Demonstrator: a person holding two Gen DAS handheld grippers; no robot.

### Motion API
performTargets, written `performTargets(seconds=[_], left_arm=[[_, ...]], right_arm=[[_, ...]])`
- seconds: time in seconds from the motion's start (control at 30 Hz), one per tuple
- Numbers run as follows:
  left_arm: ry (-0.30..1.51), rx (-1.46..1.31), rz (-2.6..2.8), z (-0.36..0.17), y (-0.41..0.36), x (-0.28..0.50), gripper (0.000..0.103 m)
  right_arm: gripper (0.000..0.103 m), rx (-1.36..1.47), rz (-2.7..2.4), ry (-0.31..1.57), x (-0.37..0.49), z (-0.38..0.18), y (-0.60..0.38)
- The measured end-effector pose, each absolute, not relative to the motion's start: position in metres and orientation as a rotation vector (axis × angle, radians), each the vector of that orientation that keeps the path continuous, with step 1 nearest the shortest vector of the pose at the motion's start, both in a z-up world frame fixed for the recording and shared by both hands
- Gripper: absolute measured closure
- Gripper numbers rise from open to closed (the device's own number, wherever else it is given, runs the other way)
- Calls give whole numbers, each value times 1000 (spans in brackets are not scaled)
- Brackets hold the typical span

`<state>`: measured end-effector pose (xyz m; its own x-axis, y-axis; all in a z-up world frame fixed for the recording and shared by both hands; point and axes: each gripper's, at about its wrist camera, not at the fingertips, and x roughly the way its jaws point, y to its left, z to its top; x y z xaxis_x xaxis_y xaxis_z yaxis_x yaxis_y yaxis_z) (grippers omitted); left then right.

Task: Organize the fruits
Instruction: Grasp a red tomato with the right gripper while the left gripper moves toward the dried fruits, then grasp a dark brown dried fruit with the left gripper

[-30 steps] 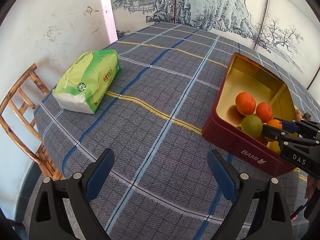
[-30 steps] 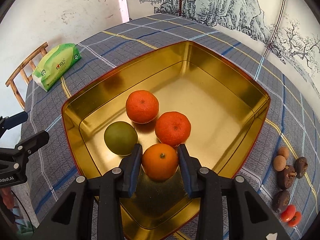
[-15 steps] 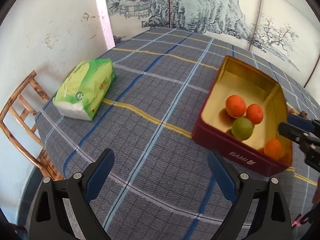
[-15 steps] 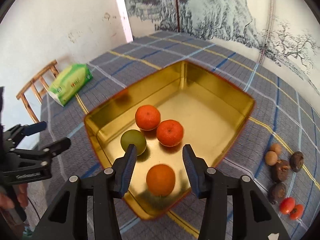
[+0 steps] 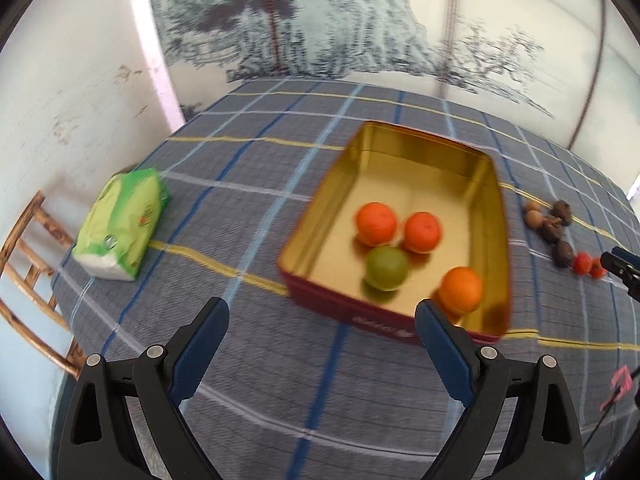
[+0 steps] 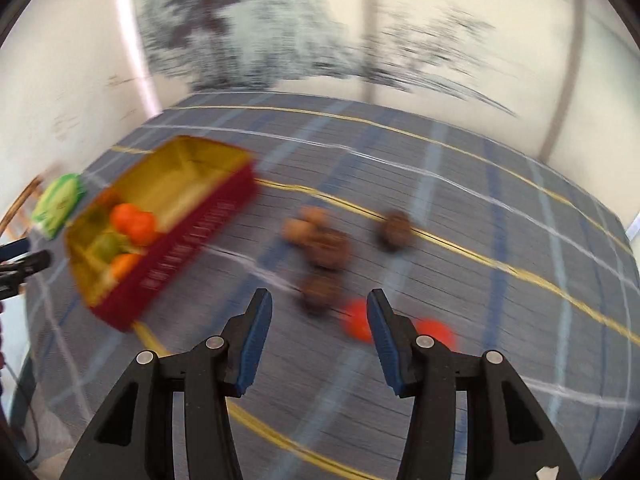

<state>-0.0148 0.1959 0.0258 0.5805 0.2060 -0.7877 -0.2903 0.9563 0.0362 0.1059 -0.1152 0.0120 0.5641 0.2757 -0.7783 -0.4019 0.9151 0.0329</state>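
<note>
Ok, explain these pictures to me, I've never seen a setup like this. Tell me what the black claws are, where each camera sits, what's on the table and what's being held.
The black claws are hand-held grippers, one in each of a person's hands, not a robot. Each carries a wide-angle camera looking along its two fingers, so you see its own claw at the bottom of its picture.

The left wrist view shows the left gripper, open and empty, above a checked tablecloth. On the cloth stand a gold-lined red tin holding three orange fruits and a green fruit, and a green tissue pack.

The right wrist view is blurred. The right gripper has just been opening and holds nothing. Beyond its fingers lie several brown fruits and two small red fruits, still outside the tin.
</note>
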Motion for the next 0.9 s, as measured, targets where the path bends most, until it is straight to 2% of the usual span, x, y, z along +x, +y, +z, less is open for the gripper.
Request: performTargets(seconds=[0.17, 0.57, 0.73, 0.9], left_arm=[[900, -47, 219, 33, 162, -2, 9], [910, 44, 4, 35, 73, 34, 9], [908, 79, -60, 30, 40, 50, 9], [899, 101, -151, 22, 11, 67, 9]], right_arm=[[56, -106, 341, 916, 109, -8, -158], [57, -65, 349, 937, 131, -39, -165], [70, -112, 343, 921, 132, -40, -159], [70, -156, 295, 903, 131, -40, -164]])
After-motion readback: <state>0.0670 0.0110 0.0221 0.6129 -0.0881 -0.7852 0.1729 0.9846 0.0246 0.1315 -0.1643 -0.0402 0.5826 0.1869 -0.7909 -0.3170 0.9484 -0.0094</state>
